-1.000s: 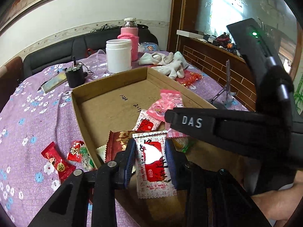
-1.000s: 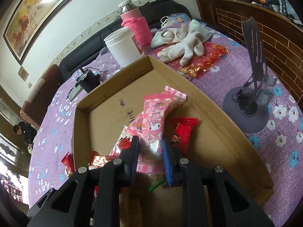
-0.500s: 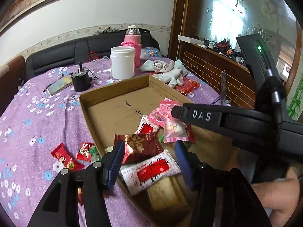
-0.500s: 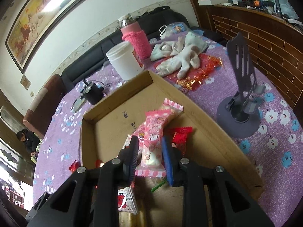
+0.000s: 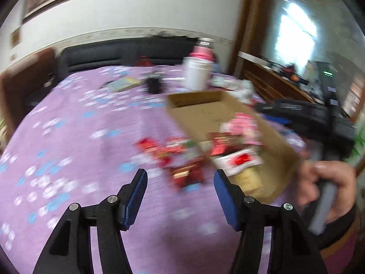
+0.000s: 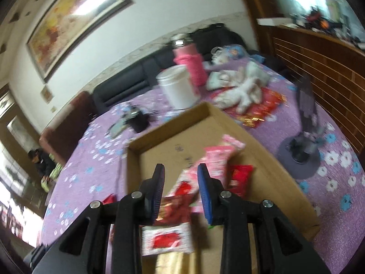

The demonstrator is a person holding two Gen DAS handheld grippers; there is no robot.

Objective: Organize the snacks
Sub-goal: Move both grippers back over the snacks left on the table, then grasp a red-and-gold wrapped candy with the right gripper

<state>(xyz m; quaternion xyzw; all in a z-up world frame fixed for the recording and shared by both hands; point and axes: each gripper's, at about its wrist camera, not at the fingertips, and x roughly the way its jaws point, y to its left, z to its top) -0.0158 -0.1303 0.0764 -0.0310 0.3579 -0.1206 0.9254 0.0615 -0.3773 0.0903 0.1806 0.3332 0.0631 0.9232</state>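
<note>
Two grippers are working over a table covered with a purple flowered cloth (image 5: 75, 123). The left gripper (image 5: 180, 196) is hanging above the cloth with its jaws opening, standing wide apart and gripping nothing; blurred red snack packets (image 5: 180, 159) are lying on the cloth just beyond its fingertips, beside the outer wall of the cardboard box (image 6: 262, 150). The right gripper (image 6: 181, 189) is hovering above the near part of the box with its jaws partly apart; its pads are pressing on nothing. Pink packets (image 6: 216, 157) and red packets (image 6: 239, 178) are lying on the box floor beyond it, and a white packet with a red print (image 6: 167, 239) is lying nearer the camera. A white jar (image 6: 178, 89) and white gloves (image 6: 241, 86) are sitting on the cloth behind the box. A hand (image 5: 328, 187) is gripping the right gripper's handle.
</note>
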